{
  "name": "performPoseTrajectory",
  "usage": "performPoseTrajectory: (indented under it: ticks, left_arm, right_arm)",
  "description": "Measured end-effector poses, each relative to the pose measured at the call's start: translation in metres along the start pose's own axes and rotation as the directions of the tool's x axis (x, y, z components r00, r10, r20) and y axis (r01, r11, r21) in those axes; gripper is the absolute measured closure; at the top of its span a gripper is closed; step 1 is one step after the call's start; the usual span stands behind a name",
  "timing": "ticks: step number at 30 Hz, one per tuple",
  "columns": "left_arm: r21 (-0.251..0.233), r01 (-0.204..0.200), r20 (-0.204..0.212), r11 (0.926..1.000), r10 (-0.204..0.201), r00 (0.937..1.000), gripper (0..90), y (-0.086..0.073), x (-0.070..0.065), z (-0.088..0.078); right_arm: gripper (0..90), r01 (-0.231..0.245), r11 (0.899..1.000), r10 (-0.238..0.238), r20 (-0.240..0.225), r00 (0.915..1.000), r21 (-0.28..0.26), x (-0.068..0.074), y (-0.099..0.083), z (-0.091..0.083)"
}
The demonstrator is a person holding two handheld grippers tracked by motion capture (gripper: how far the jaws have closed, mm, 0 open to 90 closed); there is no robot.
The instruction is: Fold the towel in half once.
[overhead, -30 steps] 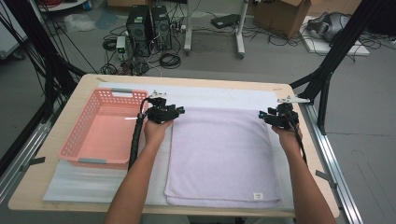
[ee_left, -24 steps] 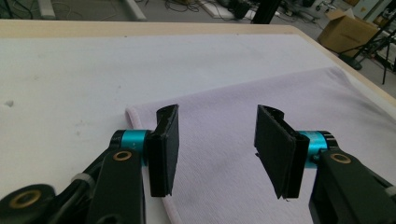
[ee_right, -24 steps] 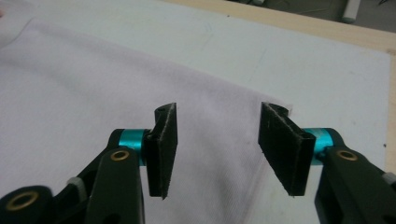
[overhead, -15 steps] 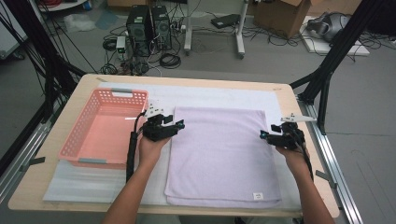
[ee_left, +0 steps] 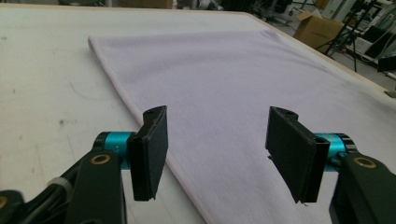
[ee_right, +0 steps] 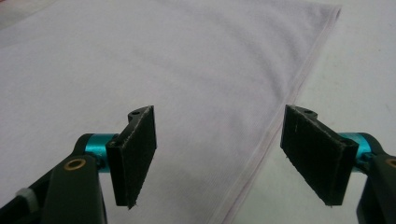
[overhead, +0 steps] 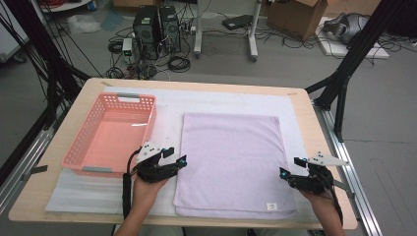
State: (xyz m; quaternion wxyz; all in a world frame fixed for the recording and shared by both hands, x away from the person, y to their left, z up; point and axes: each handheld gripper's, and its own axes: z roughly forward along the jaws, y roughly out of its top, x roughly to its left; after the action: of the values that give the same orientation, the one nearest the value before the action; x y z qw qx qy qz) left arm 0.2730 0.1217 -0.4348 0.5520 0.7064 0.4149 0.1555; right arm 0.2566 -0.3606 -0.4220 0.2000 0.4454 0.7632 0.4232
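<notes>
A lavender towel [overhead: 230, 157] lies flat and folded on the white mat [overhead: 221, 101], with a small label [overhead: 271, 206] near its front right corner. My left gripper [overhead: 181, 162] is at the towel's left edge, near the front. In the left gripper view its jaws [ee_left: 217, 123] stand open and straddle that hem of the towel [ee_left: 224, 70]; they have just been opening, with nothing pinched. My right gripper [overhead: 286, 174] is at the right edge, and its jaws [ee_right: 219, 121] stand open over the towel's hem [ee_right: 261, 154] after opening too.
A pink plastic basket [overhead: 152, 120] sits empty on the left, close beside my left hand. The wooden table's front edge [overhead: 196, 222] runs just below the towel. Metal rails and black frame legs flank the table.
Both hands have drawn back from the towel's far corners along its sides toward the front of the table. The towel lies still.
</notes>
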Motion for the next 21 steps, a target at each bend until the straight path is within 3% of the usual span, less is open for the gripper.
performPoseTrajectory:
  ticks: [5,12,19,21]
  left_arm:
    - [0.04,-0.002,0.008,0.9992,0.002,1.0,44.1,-0.014,-0.009,-0.014]
    - [0.108,0.008,0.007,0.9941,-0.009,0.9999,46.9,-0.031,-0.021,-0.028]
    - [0.14,0.024,0.013,0.9898,-0.026,0.9996,49.1,-0.043,-0.029,-0.042]
    - [0.155,0.04,0.02,0.9872,-0.043,0.9989,50.2,-0.045,-0.03,-0.044]
  right_arm:
    - [26.6,0.03,0.999,-0.03,0.013,0.9995,0.013,0.013,-0.013,-0.01]
    - [33.4,0.02,0.999,-0.021,0.022,0.9995,0.026,0.022,-0.031,-0.021]
    - [63.0,-0.045,0.999,0.044,0.042,0.9981,0.019,0.024,-0.049,-0.041]
    - [66.5,-0.061,0.998,0.06,0.039,0.9975,0.025,0.024,-0.051,-0.046]
